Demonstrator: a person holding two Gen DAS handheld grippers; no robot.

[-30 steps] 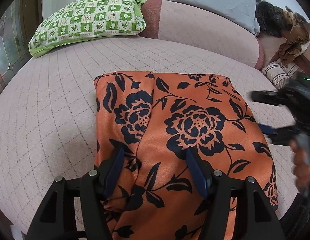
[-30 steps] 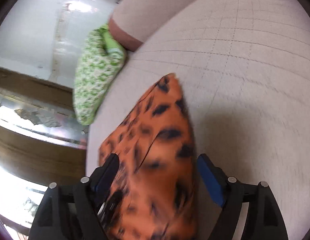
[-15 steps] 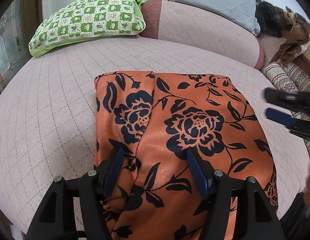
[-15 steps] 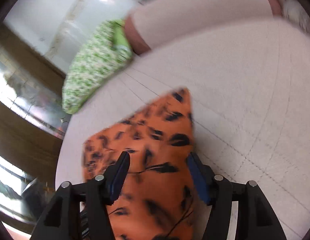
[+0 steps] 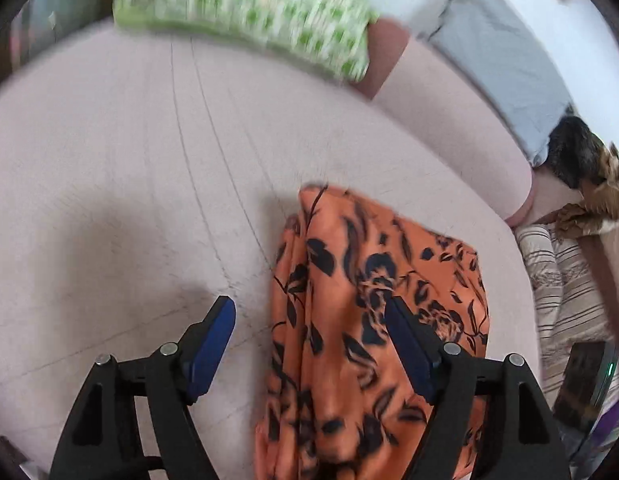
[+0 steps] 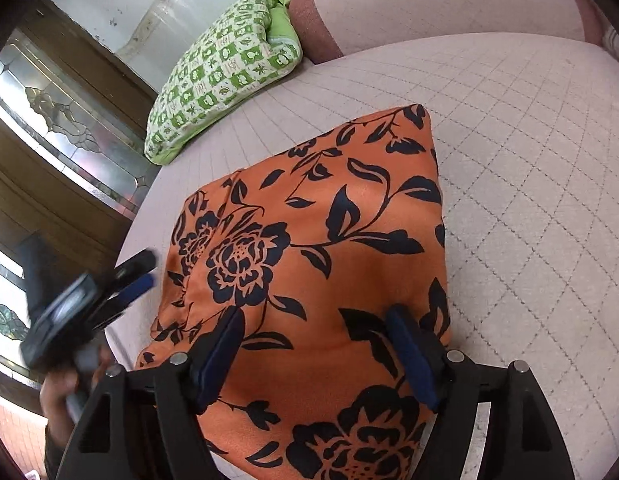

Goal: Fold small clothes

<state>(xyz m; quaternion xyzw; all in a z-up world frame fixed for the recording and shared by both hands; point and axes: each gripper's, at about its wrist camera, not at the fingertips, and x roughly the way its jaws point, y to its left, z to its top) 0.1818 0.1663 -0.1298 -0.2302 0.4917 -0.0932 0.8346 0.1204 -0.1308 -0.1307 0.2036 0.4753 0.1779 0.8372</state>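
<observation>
A folded orange cloth with black flowers (image 5: 349,360) (image 6: 329,220) lies flat on the pink quilted cushion (image 5: 109,200) (image 6: 529,200). My left gripper (image 5: 309,320) hovers at the cloth's left edge, jaws opening. Its right finger is over the cloth and its left finger over bare cushion; nothing is gripped. This view is blurred. My right gripper (image 6: 317,340) hangs over the cloth's near end, jaws opening wide, pads apart from the fabric. In the right wrist view the left gripper (image 6: 147,269) shows at the left, held by a hand (image 6: 65,392).
A green-and-white checked pillow (image 5: 245,12) (image 6: 221,68) leans at the back by the padded backrest (image 6: 429,4). A grey pillow (image 5: 497,56), a dark furry thing (image 5: 581,156) and a striped cloth (image 5: 565,280) lie at the right. A wooden cabinet with patterned glass (image 6: 57,120) stands left.
The left gripper has swung left off the middle of the cloth to its left edge and opened wider. The right gripper's view has rolled level, and it has risen a little over the cloth.
</observation>
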